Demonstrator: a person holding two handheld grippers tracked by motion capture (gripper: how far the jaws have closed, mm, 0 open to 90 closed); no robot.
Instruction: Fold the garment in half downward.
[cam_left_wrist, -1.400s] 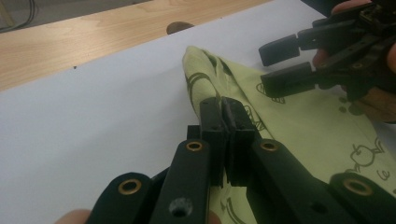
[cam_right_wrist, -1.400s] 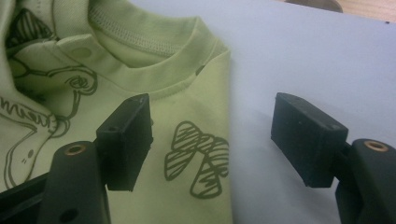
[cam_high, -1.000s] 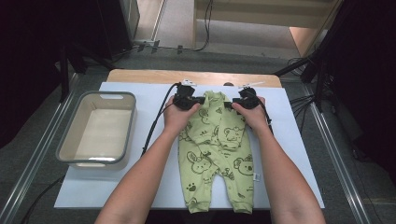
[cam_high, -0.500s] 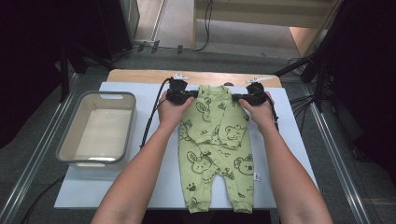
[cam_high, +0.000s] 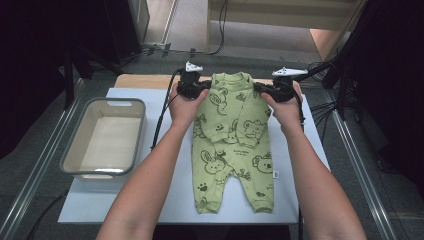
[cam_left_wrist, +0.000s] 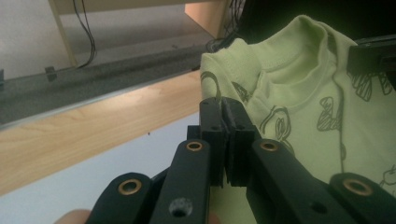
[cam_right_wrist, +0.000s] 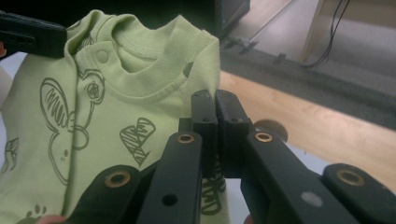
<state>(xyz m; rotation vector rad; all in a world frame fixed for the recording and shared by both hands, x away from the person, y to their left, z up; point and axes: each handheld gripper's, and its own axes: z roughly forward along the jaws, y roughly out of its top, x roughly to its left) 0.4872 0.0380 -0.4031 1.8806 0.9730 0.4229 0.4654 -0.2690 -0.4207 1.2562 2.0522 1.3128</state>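
Your forearms come in from the bottom of the high view and run almost parallel up the table, each hand wrapped around its tool near the far edge of the white mat (cam_high: 90, 210). Your left gripper (cam_high: 196, 89) sits at the left shoulder of the green baby romper (cam_high: 232, 150), and your right gripper (cam_high: 267, 90) at the right shoulder, the two tools turned inward toward each other with the collar between them. In the left gripper view your jaws are pressed together on the edge of the romper's shoulder fabric, the cloth running off to the right of them. In the right gripper view your jaws have just been closing and now stand pinched on the other shoulder, with the ribbed collar and a snap button just to their left.

The romper is pale green with dark outline drawings of bears, rabbits and paw prints. Its top is held up off the mat between your two tools, so the neckline stands taut and open, while the sleeves fold inward across the chest. The body and both legs lie flat on the mat, legs pointing back toward you, cuffs near the mat's near edge. A small white tag shows at the right hip. The grey plastic tub (cam_high: 80, 165) stands well apart on your left.
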